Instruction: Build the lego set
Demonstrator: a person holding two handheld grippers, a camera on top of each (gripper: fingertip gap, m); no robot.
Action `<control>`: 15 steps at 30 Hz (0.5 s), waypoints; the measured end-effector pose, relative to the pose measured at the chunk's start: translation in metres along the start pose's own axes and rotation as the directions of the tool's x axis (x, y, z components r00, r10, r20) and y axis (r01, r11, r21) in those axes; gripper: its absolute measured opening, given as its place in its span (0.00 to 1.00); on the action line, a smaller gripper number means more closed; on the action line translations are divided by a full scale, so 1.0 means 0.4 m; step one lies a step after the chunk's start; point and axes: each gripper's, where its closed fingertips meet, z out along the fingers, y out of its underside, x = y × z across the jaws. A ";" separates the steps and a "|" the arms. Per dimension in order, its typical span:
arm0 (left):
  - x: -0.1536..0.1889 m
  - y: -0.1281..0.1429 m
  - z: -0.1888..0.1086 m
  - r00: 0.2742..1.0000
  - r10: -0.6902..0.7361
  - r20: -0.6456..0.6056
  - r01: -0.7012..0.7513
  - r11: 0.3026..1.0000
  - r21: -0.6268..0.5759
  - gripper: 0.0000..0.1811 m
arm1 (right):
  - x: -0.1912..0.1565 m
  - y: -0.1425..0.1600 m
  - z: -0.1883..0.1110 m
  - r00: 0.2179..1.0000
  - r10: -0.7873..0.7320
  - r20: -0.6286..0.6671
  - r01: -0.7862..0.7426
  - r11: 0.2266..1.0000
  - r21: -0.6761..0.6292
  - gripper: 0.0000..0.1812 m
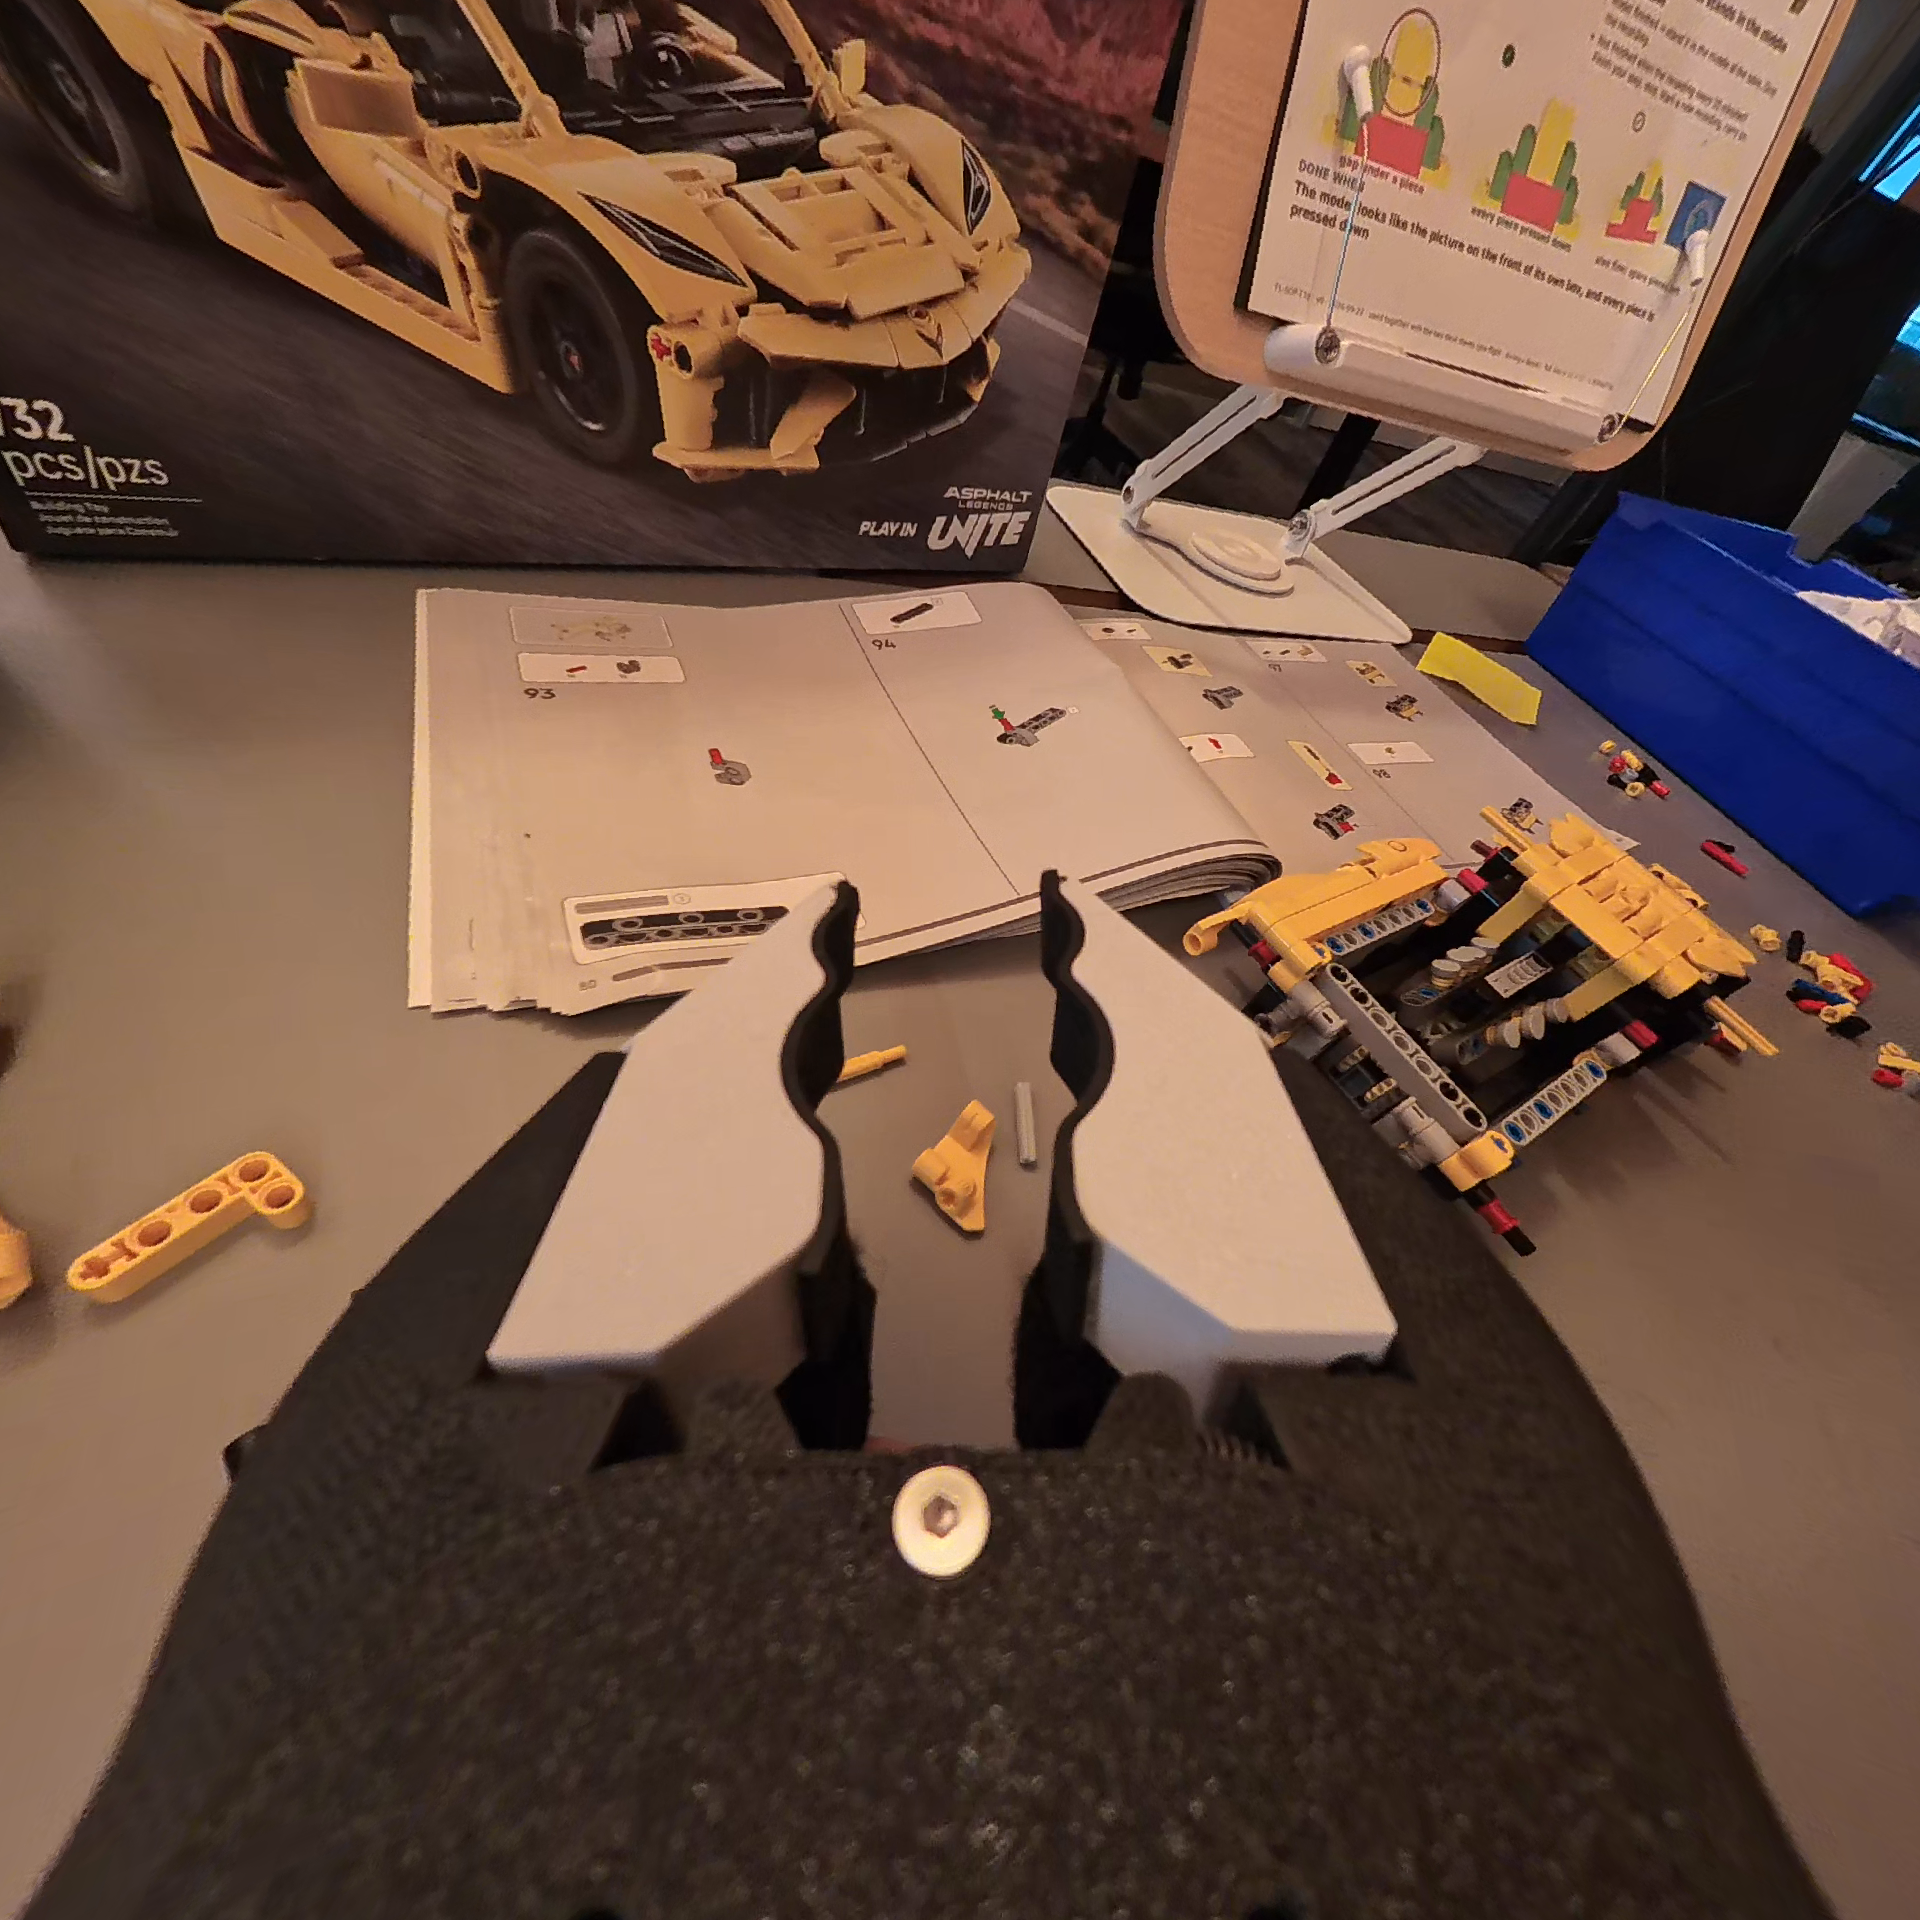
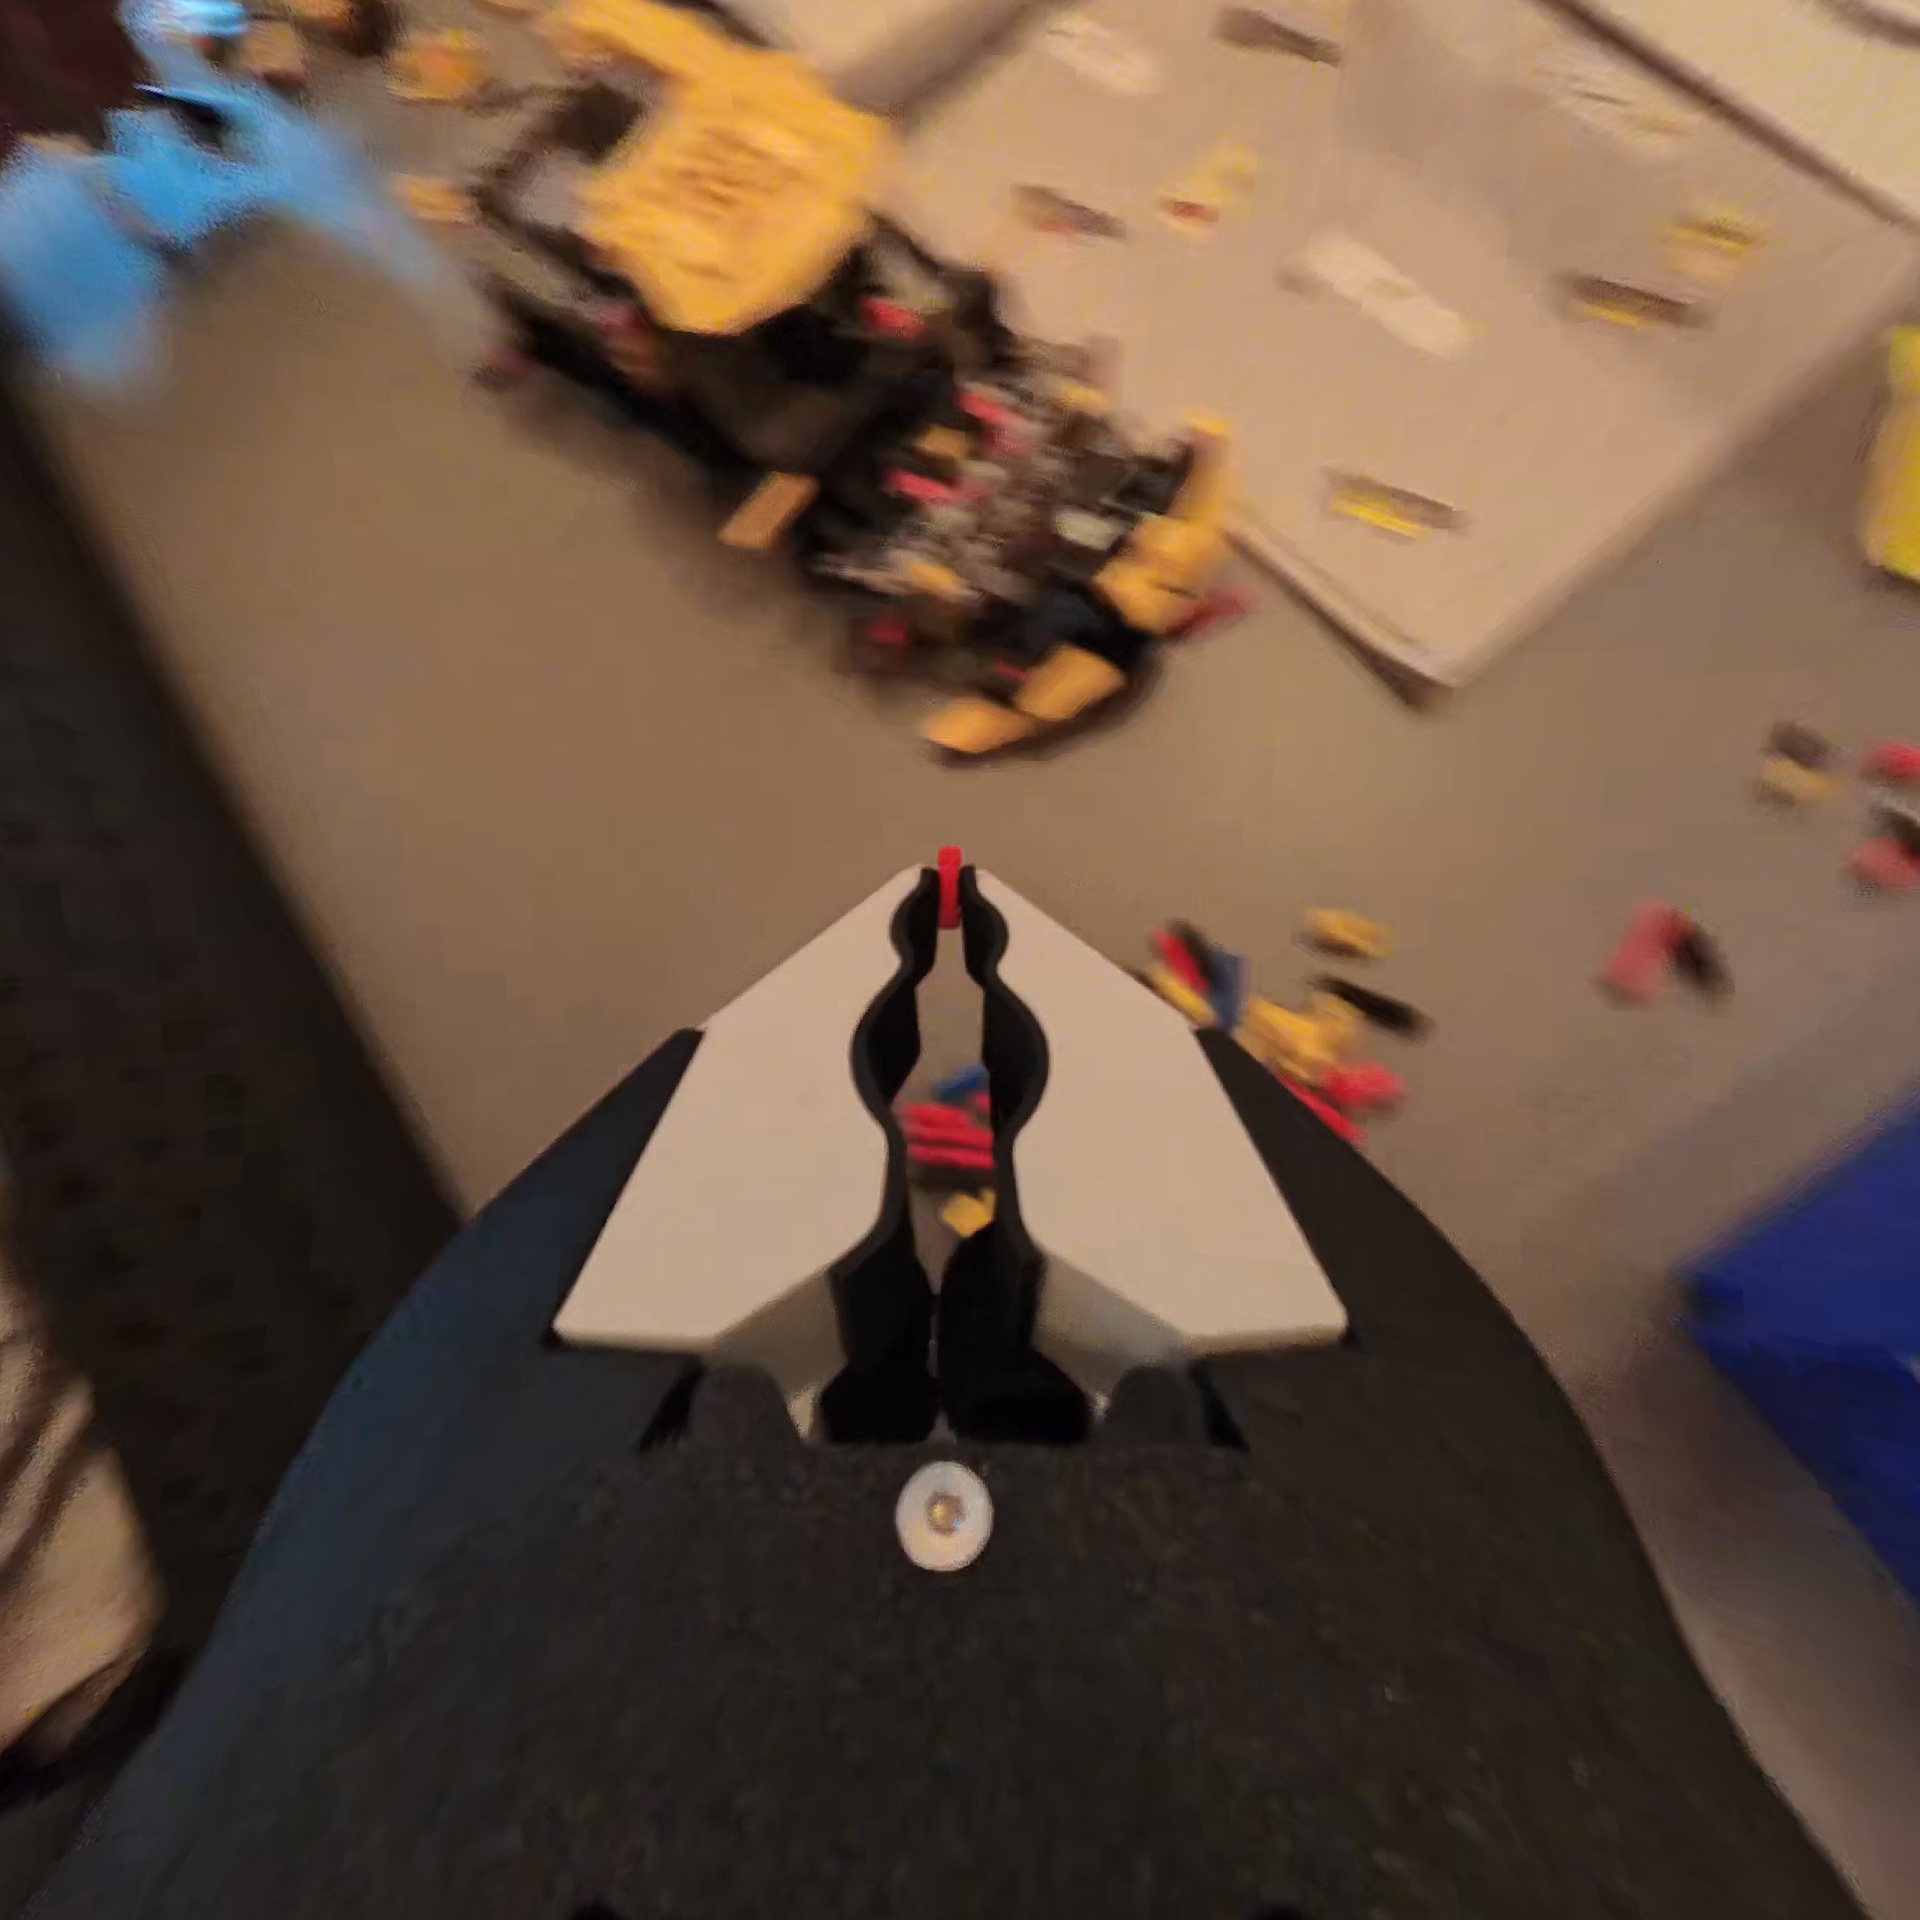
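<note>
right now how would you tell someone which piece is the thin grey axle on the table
Start at the open instruction booklet lying in front of the lego box, then come toward the open left tongs. Between their fingers lies the thin grey axle, beside a yellow angled piece. It is the only grey, straight, plain rod there.

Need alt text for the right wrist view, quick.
The right gripper is shut on a small red piece at its fingertips, above the grey table. Beyond, motion-blurred, lie the partly built yellow-and-black model and scattered loose pieces.
</note>
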 end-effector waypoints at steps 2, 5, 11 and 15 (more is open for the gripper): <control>0.003 0.001 0.001 1.000 0.004 -0.002 -0.004 1.000 -0.003 0.20 | -0.134 -0.015 0.062 0.985 -0.081 0.155 0.086 0.996 -0.029 0.02; 0.005 -0.001 0.001 1.000 0.015 0.000 -0.015 1.000 -0.003 0.20 | -0.283 0.002 0.167 0.947 -0.183 0.262 0.210 0.974 -0.079 0.02; -0.001 -0.008 -0.011 1.000 0.000 0.004 0.000 1.000 0.014 0.20 | -0.377 -0.067 0.288 0.945 -0.146 0.294 0.151 0.989 0.005 0.02; 0.004 -0.011 -0.014 1.000 -0.010 -0.009 0.010 1.000 0.017 0.20 | -0.409 -0.080 0.363 0.947 -0.218 0.235 0.231 0.973 -0.030 0.02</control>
